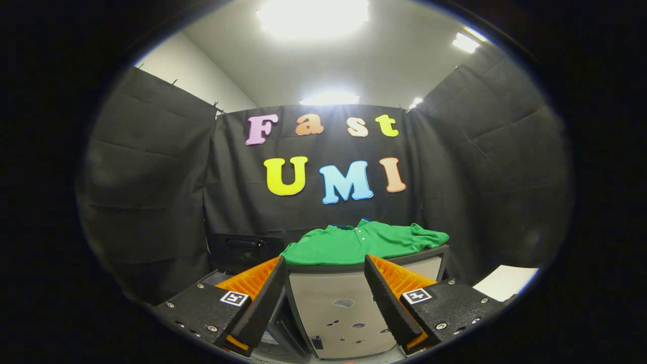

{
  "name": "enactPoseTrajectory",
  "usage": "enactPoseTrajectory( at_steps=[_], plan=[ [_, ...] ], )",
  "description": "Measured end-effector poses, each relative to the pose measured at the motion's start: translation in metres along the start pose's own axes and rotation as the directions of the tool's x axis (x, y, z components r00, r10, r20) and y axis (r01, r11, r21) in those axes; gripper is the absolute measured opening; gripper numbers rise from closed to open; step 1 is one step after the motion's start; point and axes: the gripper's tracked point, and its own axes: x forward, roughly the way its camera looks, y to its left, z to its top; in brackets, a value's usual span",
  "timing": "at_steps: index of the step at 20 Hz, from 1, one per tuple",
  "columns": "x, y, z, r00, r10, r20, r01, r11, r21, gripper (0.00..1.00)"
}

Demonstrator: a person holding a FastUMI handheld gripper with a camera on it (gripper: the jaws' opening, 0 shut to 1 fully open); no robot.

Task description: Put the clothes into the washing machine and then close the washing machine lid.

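The fingers [326,283] stand wide apart, gripping and touching nothing. Beyond them, seen through the gap, sits a pale box-like unit [349,303] (likely the washing machine), and a green shirt [364,242] lies spread across its dark top, far from the fingertips, against the black cloth wall [151,202].

Carrying the load: a pale grey box-shaped cabinet [343,308] with a dark top rim, standing just ahead of the spread-open gripper [323,290] fingers and partly between them. Draped flat across its top, a green collared polo shirt [361,242], spilling a little over the front edge and reaching past the right corner. Left of the cabinet, set lower, a black boxy unit [242,250], its nature unclear.
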Motion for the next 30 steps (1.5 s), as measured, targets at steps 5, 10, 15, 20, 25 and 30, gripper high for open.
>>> enactPoseTrajectory(
  at_steps=[5, 10, 15, 20, 25, 30],
  plan=[
    [0.043, -0.006, 0.017, 1.000, 0.008, -0.030, -0.007, 1.000, 0.014, 0.95],
    [0.085, -0.014, 0.034, 0.999, 0.020, -0.027, -0.020, 1.000, -0.003, 0.95],
    [0.129, -0.026, 0.045, 0.998, 0.032, -0.047, -0.033, 0.999, -0.011, 0.95],
    [0.169, -0.039, 0.038, 0.993, 0.028, -0.114, -0.034, 0.998, -0.054, 0.95],
    [0.207, -0.051, 0.023, 0.981, 0.020, -0.192, -0.033, 0.997, -0.065, 0.95],
    [0.244, -0.058, 0.003, 0.953, 0.034, -0.300, -0.046, 0.999, -0.030, 0.95]
  ],
)
